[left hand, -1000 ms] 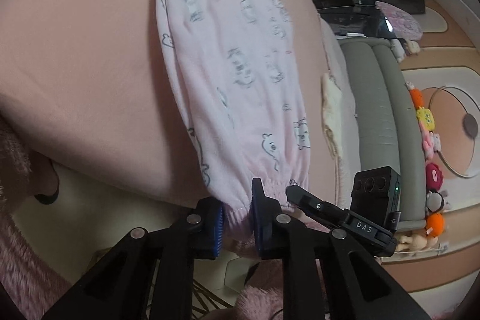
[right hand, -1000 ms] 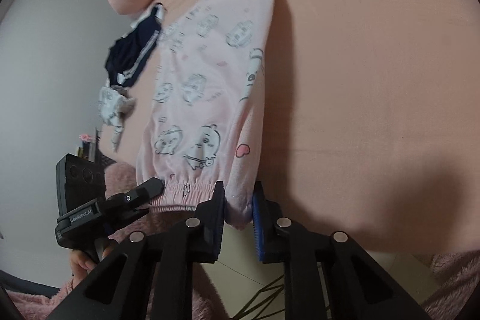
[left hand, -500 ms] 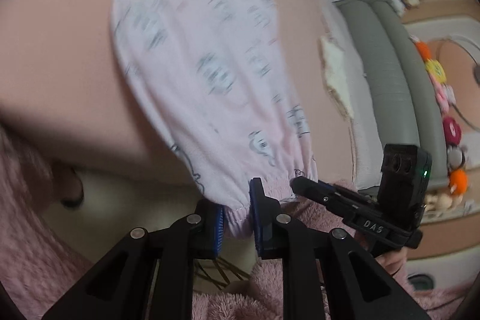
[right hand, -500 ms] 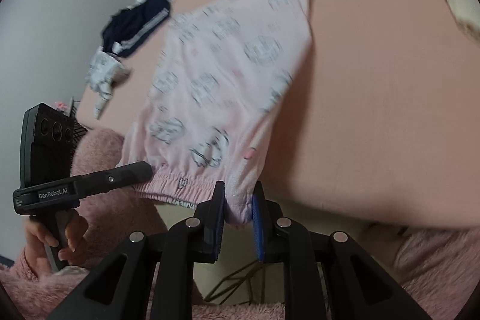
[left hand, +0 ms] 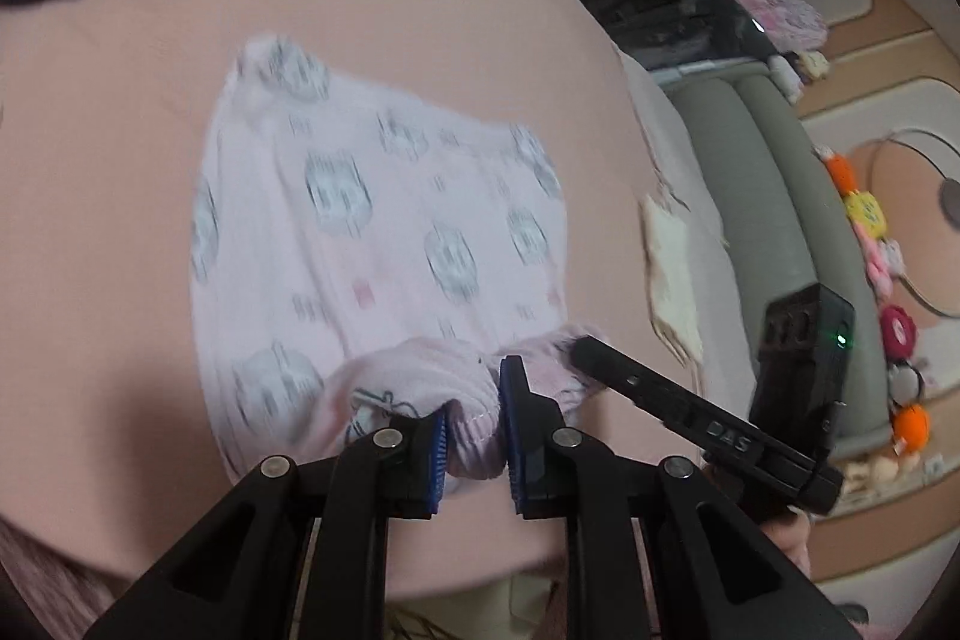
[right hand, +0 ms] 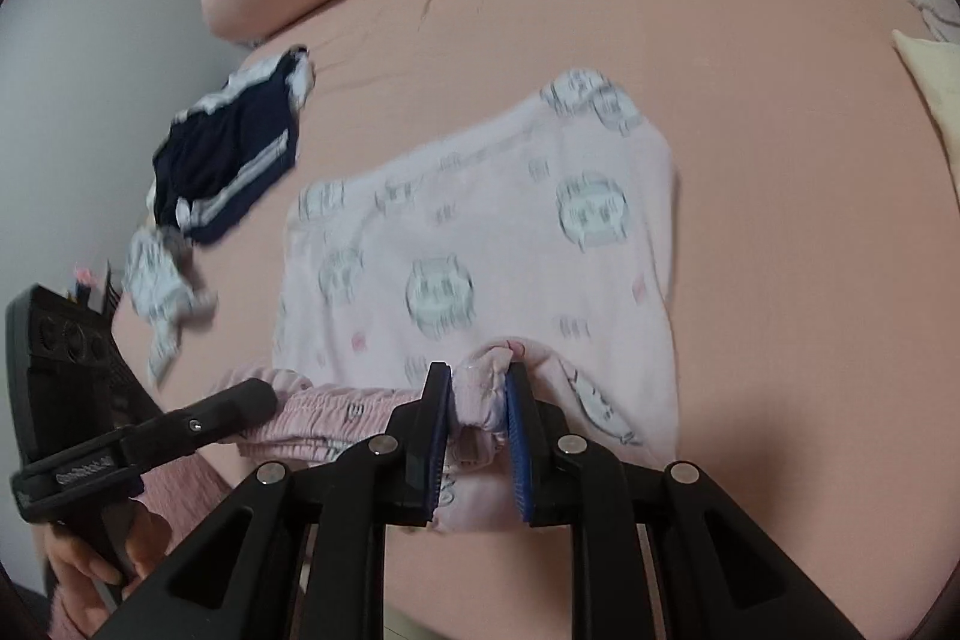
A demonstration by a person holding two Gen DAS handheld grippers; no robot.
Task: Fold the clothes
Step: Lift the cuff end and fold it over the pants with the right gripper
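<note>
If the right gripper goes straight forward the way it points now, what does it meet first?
Probably the pink pajama pants themselves: the right gripper is shut on their waistband, and the rest of the garment lies spread on the bed directly ahead. Beyond them only bare sheet shows; depth is hard to judge.

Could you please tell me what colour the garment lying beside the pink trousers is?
Navy shorts with white stripes, clearest in the right wrist view.
</note>
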